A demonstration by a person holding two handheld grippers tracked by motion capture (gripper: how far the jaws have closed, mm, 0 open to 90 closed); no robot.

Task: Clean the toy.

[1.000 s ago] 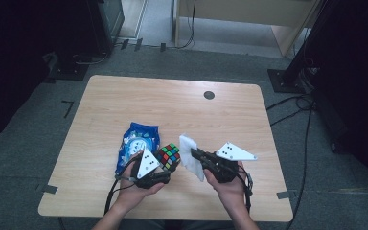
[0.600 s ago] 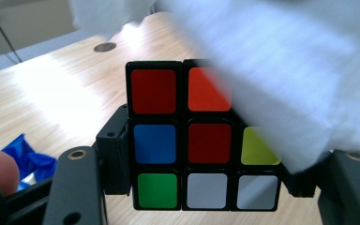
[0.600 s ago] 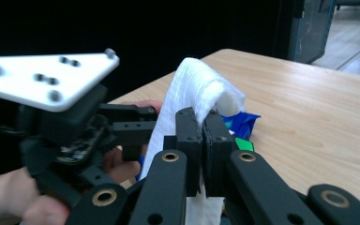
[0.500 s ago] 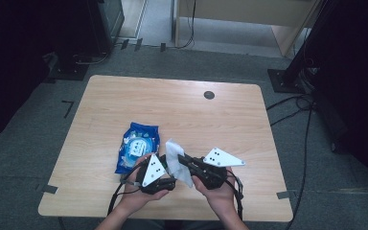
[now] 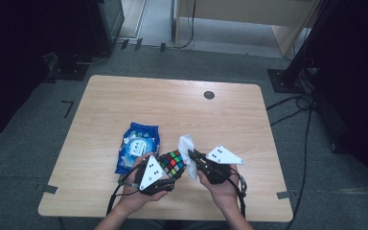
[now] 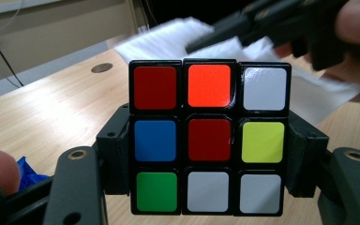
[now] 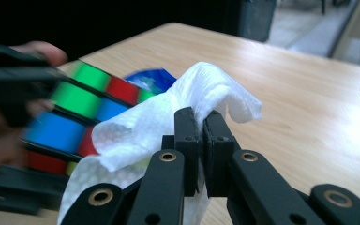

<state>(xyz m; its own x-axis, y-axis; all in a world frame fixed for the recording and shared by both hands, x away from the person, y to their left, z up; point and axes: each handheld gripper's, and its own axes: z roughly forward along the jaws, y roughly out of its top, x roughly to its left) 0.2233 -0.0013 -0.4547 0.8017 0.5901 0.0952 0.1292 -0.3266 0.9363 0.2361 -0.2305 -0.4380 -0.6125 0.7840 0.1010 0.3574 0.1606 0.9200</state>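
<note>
Two claws are working over the table near its front edge, and the step in hand looks like wiping the cube with the wipe. Beyond the left claw and a little to its left, the wipe pack is lying flat on the wood, out of the way. That claw is gripping the cube by two opposite sides, jaws standing fairly wide and pressing on it, one face turned square to its camera. The right claw is pinching the wipe, jaws closed tight on a fold, with the loose cloth billowing ahead of and beside its tips. The cube is sitting just left of those tips. To wipe well, I judge the right claw should be leading with the cloth rather than the bare tips, pressing lightly, while the left one is holding the cube steady and turning a fresh face toward the cloth.
</note>
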